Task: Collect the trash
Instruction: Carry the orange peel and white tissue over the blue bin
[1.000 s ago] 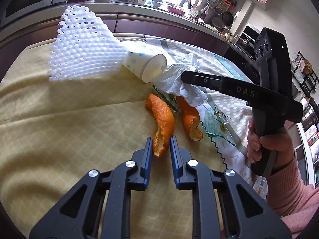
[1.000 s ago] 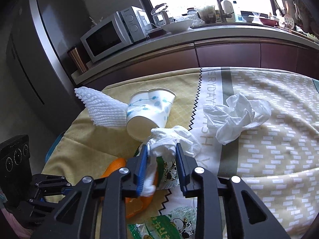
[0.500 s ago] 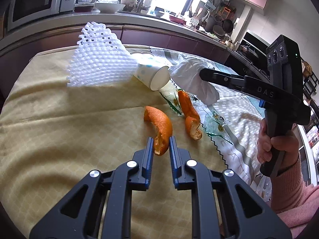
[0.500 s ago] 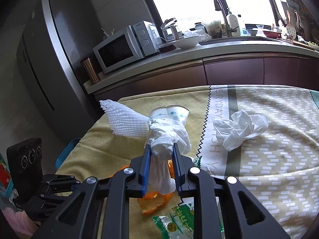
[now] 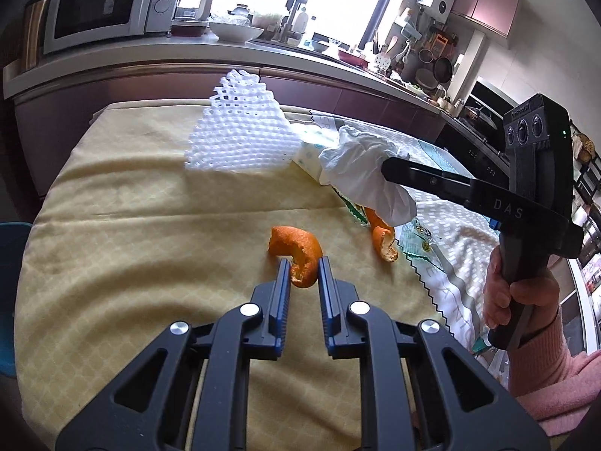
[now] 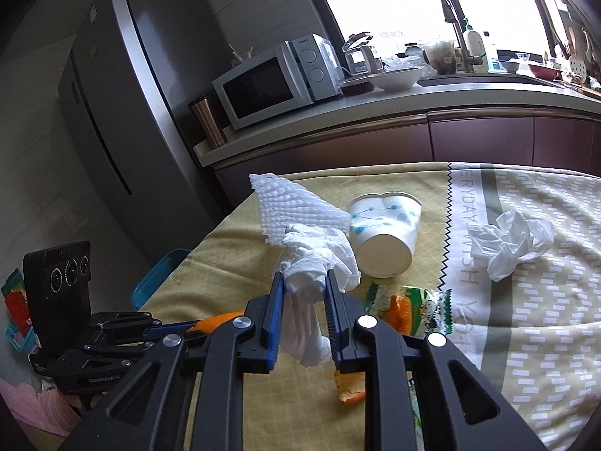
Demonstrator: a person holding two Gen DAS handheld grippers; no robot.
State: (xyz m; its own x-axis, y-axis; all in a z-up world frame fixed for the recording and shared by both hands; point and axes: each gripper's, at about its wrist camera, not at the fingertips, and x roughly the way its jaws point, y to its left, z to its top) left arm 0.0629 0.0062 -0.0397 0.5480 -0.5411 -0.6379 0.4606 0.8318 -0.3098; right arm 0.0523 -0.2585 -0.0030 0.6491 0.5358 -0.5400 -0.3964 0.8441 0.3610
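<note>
Right gripper (image 6: 303, 282) hangs above the table, clamping a tissue (image 6: 313, 263); left gripper (image 5: 304, 267) sits low, fingers narrowly gripping orange peel (image 5: 298, 250).

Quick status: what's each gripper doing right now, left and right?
Left gripper: closed on the end of an orange peel, still on the tablecloth.
Right gripper: closed on a crumpled white tissue, lifted off the table.

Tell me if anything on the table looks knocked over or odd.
The paper cup lies tipped on its side on the tablecloth, base toward the right claw; its rim looks dented against the foam fruit net.
</note>
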